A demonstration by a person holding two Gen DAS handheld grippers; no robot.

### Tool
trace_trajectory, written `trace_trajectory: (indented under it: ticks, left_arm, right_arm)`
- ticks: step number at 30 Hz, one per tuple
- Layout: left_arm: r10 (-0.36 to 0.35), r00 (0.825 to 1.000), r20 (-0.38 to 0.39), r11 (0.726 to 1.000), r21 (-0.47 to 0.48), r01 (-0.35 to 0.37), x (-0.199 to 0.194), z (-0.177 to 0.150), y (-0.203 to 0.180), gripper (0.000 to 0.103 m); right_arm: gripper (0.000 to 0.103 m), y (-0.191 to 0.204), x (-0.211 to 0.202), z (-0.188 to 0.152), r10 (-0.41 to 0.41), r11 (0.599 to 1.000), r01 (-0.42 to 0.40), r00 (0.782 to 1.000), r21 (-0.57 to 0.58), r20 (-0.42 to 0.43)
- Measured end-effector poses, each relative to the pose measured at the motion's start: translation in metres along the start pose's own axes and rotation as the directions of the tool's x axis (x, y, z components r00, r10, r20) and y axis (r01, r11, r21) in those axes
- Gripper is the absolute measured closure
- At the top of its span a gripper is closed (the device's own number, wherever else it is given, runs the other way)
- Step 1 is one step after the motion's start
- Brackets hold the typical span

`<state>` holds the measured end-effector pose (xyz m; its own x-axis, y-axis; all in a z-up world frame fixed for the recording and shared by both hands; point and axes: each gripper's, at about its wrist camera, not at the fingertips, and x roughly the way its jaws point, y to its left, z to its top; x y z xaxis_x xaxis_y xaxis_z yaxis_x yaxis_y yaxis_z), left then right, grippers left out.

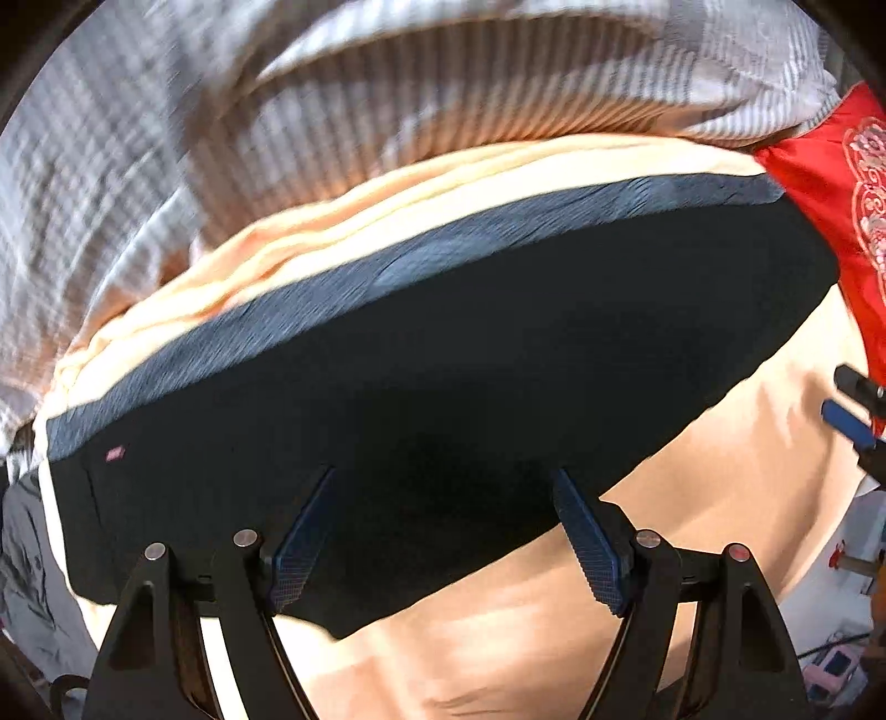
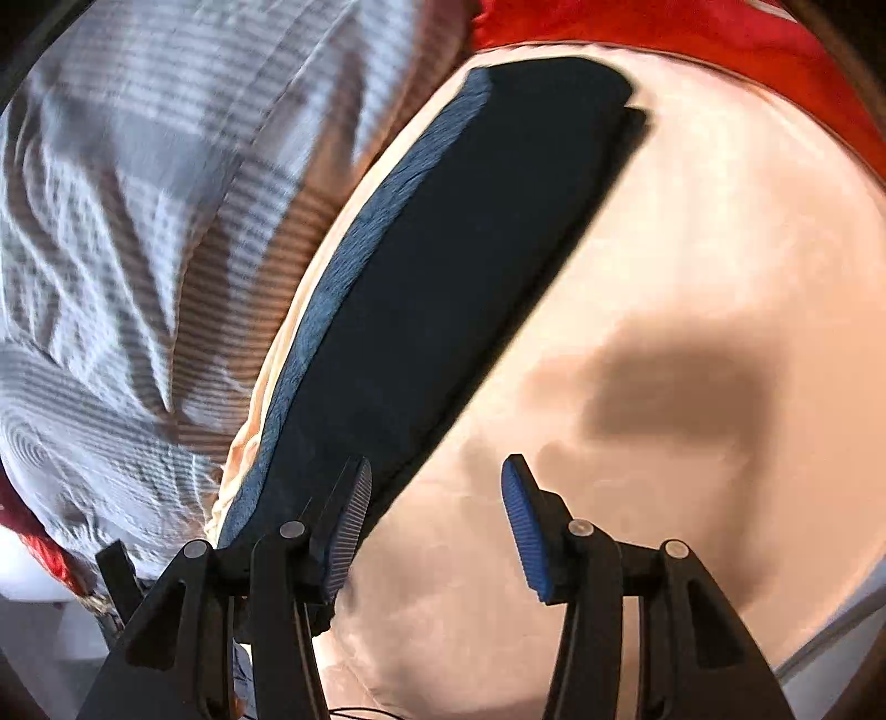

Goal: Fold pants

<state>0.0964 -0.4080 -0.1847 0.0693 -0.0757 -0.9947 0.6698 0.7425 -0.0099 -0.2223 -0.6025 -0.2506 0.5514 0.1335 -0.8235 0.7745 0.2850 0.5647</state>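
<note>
Lay folded on the peach sheet (image 2: 692, 232): dark pants (image 1: 443, 387); left tongs (image 1: 446, 526) spread wide above their near edge, gripping nothing; right tongs (image 2: 437, 520) likewise agape, empty, beside pants' end.

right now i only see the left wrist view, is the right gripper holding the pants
Observer: No. The right gripper is open and empty, above the peach sheet beside the pants.
Operator: fold lined up at the end by the red cloth
Observer: Not quite. By the red cloth, a lower layer sticks out past the top one.
Operator: what's under its fingers
Observer: One finger overlaps the pants' long edge; the other is over bare sheet.
</note>
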Motion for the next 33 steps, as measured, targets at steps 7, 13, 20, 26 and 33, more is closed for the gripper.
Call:
trace_trajectory:
  ticks: [7, 13, 20, 26, 33]
  left_arm:
    - [-0.026, 0.999, 0.019, 1.0, 0.004, 0.025, -0.002, 0.03, -0.052, 0.023]
    - [-0.073, 0.996, 0.055, 0.997, 0.037, 0.071, 0.029, 0.076, -0.084, 0.023]
    - [-0.148, 0.984, 0.095, 0.984, 0.111, 0.138, 0.038, 0.14, -0.16, 0.032]
    - [-0.151, 0.982, 0.116, 0.979, 0.155, 0.133, 0.055, 0.193, -0.215, 0.035]
    - [-0.115, 0.99, 0.079, 0.97, 0.222, 0.095, 0.095, 0.21, -0.267, 0.035]
  right_arm:
    - [0.05, -0.033, -0.022, 0.028, -0.016, 0.999, 0.015, 0.999, 0.029, 0.052]
    - [0.073, -0.055, -0.029, 0.052, -0.099, 0.994, 0.095, 0.991, 0.047, 0.087]
    - [0.08, -0.059, -0.031, 0.09, -0.122, 0.993, 0.121, 0.984, 0.019, 0.133]
    - [0.08, -0.041, -0.032, 0.131, -0.129, 0.985, 0.149, 0.969, -0.082, 0.21]
    - [0.093, -0.063, -0.004, 0.149, -0.162, 0.978, 0.18, 0.974, -0.108, 0.158]
